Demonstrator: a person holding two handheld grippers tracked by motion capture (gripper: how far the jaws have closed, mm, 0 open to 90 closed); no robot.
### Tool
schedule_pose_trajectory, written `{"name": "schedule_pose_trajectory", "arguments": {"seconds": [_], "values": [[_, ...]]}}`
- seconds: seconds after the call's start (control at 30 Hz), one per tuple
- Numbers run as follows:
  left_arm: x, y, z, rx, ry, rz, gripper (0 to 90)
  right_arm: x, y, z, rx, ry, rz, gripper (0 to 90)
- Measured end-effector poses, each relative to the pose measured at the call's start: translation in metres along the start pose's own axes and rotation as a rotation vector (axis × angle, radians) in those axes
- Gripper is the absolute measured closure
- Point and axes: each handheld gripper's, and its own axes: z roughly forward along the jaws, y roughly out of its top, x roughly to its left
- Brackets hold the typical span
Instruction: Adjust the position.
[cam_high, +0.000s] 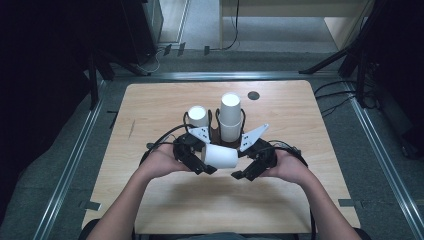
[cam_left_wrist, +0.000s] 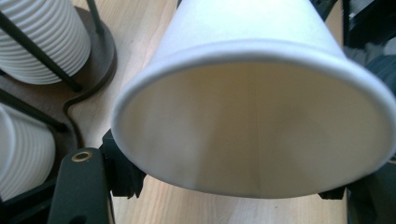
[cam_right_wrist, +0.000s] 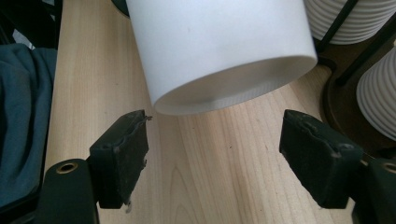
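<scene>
A white paper cup (cam_high: 220, 156) lies on its side above the wooden table (cam_high: 150, 105), with my left gripper (cam_high: 206, 165) shut on it. In the left gripper view the cup's open mouth (cam_left_wrist: 252, 126) faces the camera, pinched near the rim between the two black jaws. My right gripper (cam_high: 243, 169) stands open just right of the cup. In the right gripper view the cup's closed bottom end (cam_right_wrist: 219, 51) hangs just ahead of the open gripper (cam_right_wrist: 217, 154), outside the gap between the pads (cam_right_wrist: 119, 156).
Behind the grippers, two stacks of white cups, one short (cam_high: 198, 116) and one tall (cam_high: 230, 115), stand in a wire holder on a dark base (cam_left_wrist: 100, 56). A dark round spot (cam_high: 253, 95) marks the far table. Metal rails (cam_high: 75, 160) flank the table.
</scene>
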Motion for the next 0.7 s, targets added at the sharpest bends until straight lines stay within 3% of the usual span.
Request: {"name": "schedule_pose_trajectory", "arguments": {"seconds": [0.43, 0.57, 0.7], "values": [[0.005, 0.004, 0.019, 0.127, 0.006, -0.018, 27.7, 0.001, 0.002, 0.005, 0.01, -0.018, -0.018, 23.8], [0.007, 0.004, 0.026, 0.146, -0.024, -0.049, 27.4, 0.001, 0.002, 0.007, 0.018, -0.026, -0.028, 23.8], [0.006, 0.006, 0.034, 0.177, -0.036, -0.042, 27.3, 0.002, 0.002, 0.011, 0.036, -0.027, -0.038, 23.8]]}}
